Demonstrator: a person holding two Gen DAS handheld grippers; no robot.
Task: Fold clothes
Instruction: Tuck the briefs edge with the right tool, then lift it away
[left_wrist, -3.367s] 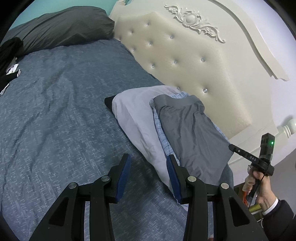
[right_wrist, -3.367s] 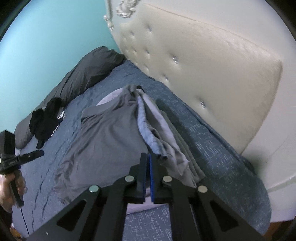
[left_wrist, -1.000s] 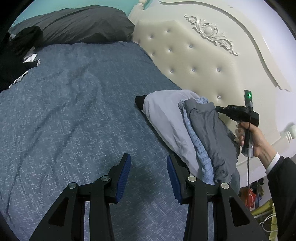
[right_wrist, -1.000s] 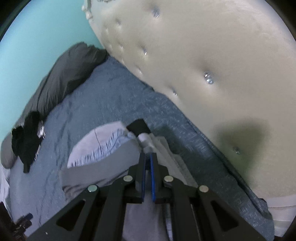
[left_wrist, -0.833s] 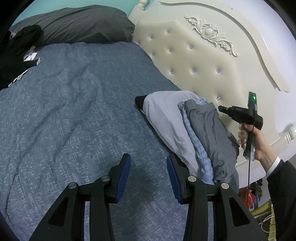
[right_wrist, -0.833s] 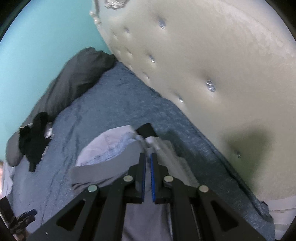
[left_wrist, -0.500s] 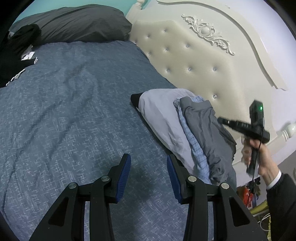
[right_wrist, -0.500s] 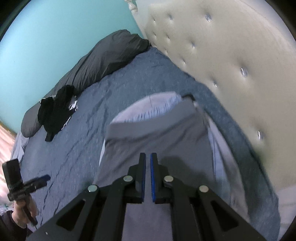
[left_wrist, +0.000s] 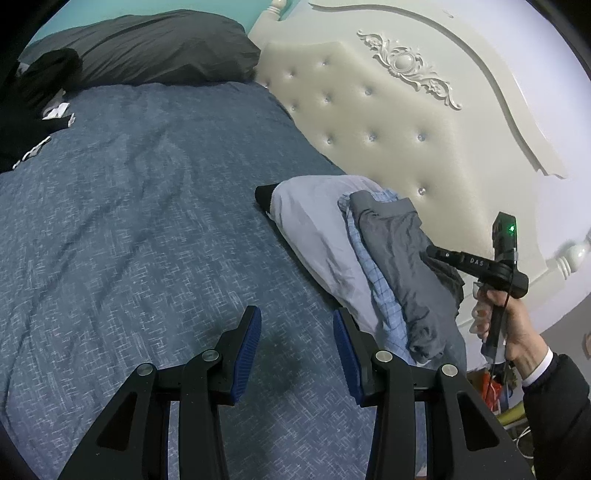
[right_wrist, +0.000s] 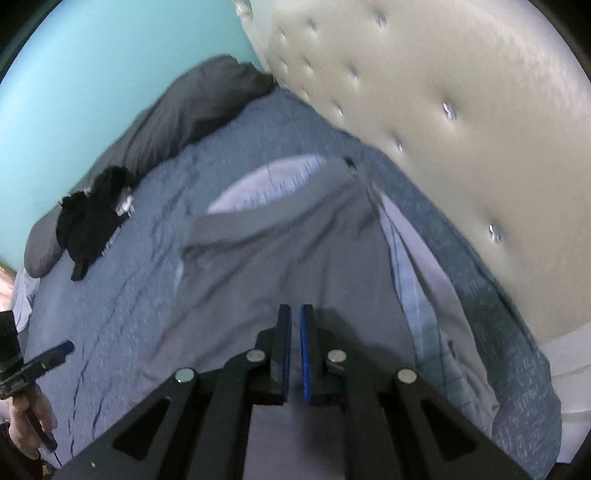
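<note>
A stack of folded clothes lies on the blue bedspread (left_wrist: 129, 229) beside the headboard. It holds a pale lavender garment (left_wrist: 314, 229), a blue checked one (left_wrist: 375, 273) and a grey garment (left_wrist: 399, 258) on top. My left gripper (left_wrist: 297, 343) hovers open over bare bedspread, left of the stack, with nothing between its blue pads. My right gripper (right_wrist: 294, 308) is shut and hangs just above the grey garment (right_wrist: 277, 273), with nothing seen between its pads. A hand (left_wrist: 513, 325) holds the right gripper (left_wrist: 434, 253) at the stack's right edge.
The cream tufted headboard (left_wrist: 388, 122) runs close along the stack's far side. A dark grey pillow (left_wrist: 155, 48) lies at the far end of the bed. A heap of black clothes (right_wrist: 92, 218) sits in front of it. A black corner (left_wrist: 264, 194) pokes out under the lavender garment.
The right gripper has drawn back from the headboard side of the stack toward its near edge, still shut. The grey garment now lies flat on top. The left gripper has stayed put.
</note>
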